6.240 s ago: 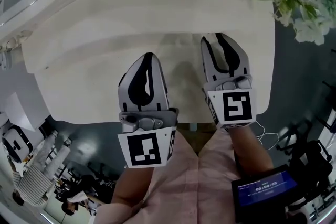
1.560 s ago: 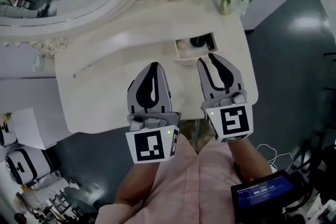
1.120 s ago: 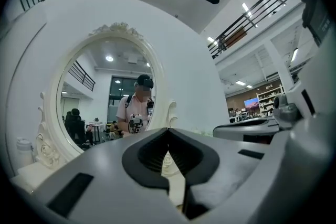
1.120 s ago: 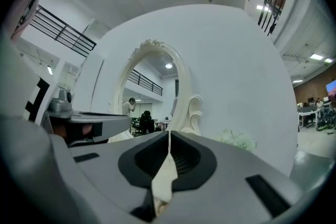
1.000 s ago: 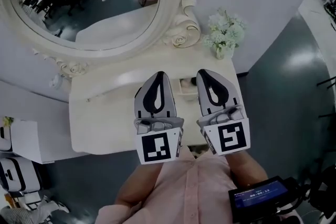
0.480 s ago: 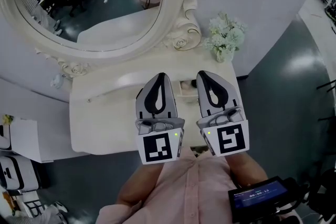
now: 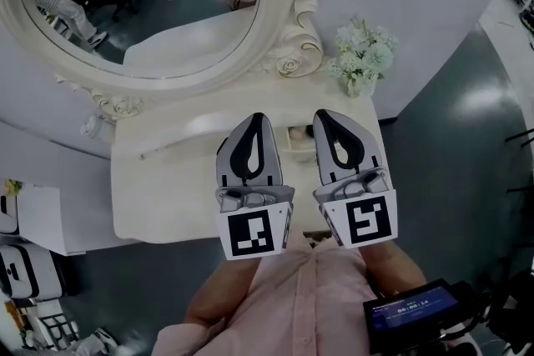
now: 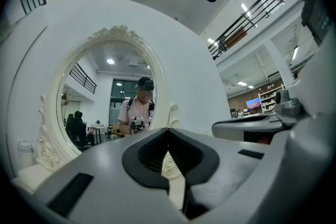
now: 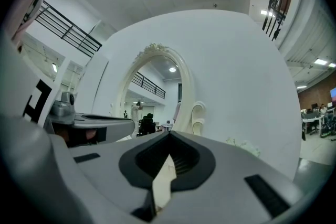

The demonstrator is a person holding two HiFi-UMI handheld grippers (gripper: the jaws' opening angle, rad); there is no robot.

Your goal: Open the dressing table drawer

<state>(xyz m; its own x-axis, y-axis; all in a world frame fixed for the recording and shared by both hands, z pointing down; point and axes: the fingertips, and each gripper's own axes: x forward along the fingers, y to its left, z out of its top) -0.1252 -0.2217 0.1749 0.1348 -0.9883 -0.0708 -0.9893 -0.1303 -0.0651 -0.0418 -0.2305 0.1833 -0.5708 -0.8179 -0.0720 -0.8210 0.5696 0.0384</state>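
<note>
Held level and side by side over the cream carved-wood dressing table (image 7: 167,188), the grey-and-black left gripper (image 7: 254,119) and right gripper (image 7: 327,114) have their jaws pressed together on nothing. They seem idle because the small cream drawer (image 7: 296,139), between their tips toward the far right, appears already open.

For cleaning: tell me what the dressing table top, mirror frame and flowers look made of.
Dressing table top: likely painted wood, smooth cream finish with a soft sheen.
Mirror frame: cream carved or moulded scrollwork; wood or resin, unclear.
Flowers: white-green, real or artificial cannot be told.

smooth cream-painted dressing table (image 7: 158,196), glossy floor (image 7: 450,146)
</note>
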